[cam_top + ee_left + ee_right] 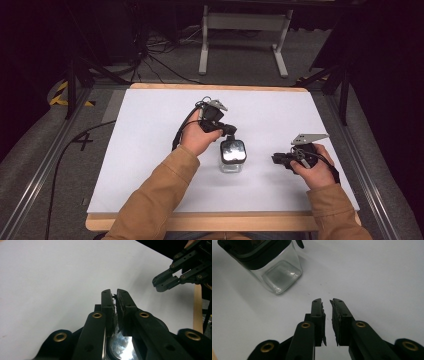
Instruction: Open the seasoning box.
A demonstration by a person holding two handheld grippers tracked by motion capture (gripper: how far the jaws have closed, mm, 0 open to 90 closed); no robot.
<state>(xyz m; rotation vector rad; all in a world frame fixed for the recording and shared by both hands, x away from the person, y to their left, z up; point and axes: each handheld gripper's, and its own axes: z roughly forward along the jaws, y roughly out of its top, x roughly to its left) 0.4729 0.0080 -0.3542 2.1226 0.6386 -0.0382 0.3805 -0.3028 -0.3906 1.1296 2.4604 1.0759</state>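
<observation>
Here, at the white worktop (150,150):
Jar (233,155): clear, square-sided glass with a black lid, standing upright near the middle of the worktop, between the two hands.
Jar lid (233,150): seated on the jar, glossy top catching a bright reflection.
Left gripper (231,131): held in the left hand (200,137), reaching over the far edge of the jar, just above the lid.
Left fingers (108,305): nearly together, only a thin slit between the pads, nothing between them; shiny lid visible beneath them in the left gripper view.
Right gripper (276,160): held in the right hand (315,167), low over the worktop, pointing toward the jar and apart from it.
Right fingers (317,311): a narrow gap between the worn pads, empty, bare worktop behind; jar up at the left in the right gripper view, clear of the tips.
Sleeves (160,195): tan, coming in from the near edge.
Contact between left gripper and lid: cannot tell.
</observation>
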